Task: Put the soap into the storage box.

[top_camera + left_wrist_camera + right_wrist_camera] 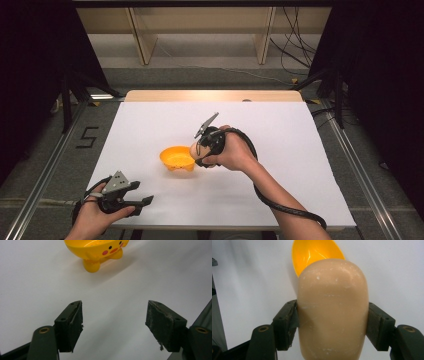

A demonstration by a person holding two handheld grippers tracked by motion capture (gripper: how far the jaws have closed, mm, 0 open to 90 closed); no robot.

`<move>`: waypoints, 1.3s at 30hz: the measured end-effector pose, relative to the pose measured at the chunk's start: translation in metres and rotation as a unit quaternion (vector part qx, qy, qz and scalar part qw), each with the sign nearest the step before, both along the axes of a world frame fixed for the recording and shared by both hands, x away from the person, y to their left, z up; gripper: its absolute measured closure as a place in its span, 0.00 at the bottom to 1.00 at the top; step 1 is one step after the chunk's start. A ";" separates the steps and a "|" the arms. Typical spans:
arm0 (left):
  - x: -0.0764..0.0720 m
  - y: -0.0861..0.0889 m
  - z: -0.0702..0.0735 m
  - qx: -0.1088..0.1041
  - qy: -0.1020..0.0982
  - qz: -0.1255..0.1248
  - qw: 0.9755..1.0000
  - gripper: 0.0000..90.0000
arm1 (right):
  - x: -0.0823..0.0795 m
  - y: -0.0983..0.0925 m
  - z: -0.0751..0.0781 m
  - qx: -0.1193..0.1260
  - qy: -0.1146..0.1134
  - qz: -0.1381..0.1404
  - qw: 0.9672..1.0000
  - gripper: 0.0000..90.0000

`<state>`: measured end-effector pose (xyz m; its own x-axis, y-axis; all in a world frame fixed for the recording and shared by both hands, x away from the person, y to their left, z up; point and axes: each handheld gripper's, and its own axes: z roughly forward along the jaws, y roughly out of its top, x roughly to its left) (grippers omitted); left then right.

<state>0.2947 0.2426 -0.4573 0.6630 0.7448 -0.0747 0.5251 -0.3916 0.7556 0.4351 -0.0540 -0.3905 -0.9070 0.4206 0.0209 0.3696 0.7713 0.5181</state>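
**Tan block held at the yellow bowl**

We see a white table. Near its middle stands a yellow bowl. The right gripper is clamped on a tan rounded block at the bowl's rim. The left gripper, jaws apart and holding nothing, rests near the table's front left edge.

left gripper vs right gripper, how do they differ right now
The left gripper is open with nothing between its jaws; the right gripper is shut on a tan rounded object. The left sits near the table's front edge, away from the yellow bowl; the right is beside that bowl. Both have black two-jaw builds and are hand-held.
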 end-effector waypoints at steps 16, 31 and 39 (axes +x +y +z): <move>0.001 0.002 0.001 0.006 -0.009 -0.002 1.000 0.33 | 0.005 0.005 0.000 0.004 -0.003 0.003 1.000 0.39; 0.000 0.002 0.002 0.002 -0.010 -0.004 1.000 0.33 | 0.009 0.011 0.002 0.006 -0.004 0.009 1.000 0.39; 0.000 0.001 0.002 -0.003 -0.009 0.000 1.000 0.33 | 0.010 0.014 0.001 0.008 -0.005 0.009 1.000 0.39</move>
